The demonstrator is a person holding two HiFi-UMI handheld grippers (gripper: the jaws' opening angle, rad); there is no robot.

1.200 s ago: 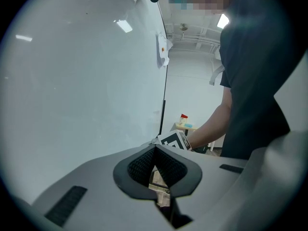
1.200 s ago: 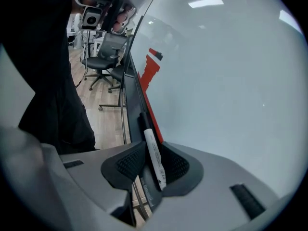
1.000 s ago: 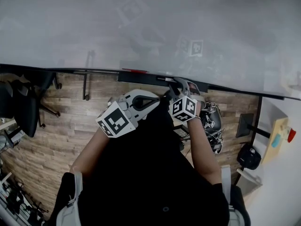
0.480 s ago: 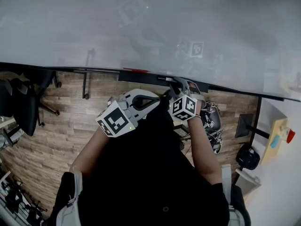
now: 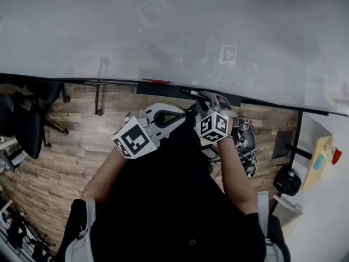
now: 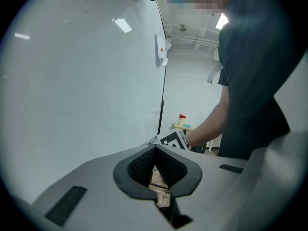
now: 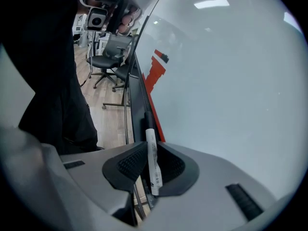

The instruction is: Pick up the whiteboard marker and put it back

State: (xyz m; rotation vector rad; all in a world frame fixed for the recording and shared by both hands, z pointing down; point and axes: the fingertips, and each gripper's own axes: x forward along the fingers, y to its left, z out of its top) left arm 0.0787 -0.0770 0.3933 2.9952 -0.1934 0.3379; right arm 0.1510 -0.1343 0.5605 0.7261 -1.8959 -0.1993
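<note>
The marker (image 7: pixel 152 161), a white barrel, is pinched between the jaws of the right gripper (image 7: pixel 152 149) and points along the dark tray (image 7: pixel 139 97) at the foot of the whiteboard (image 7: pixel 231 81); I cannot tell whether it touches the tray. Farther along the tray lies a red object (image 7: pixel 155 72). The left gripper (image 6: pixel 155 151) is pressed together on nothing, beside the board.
</note>
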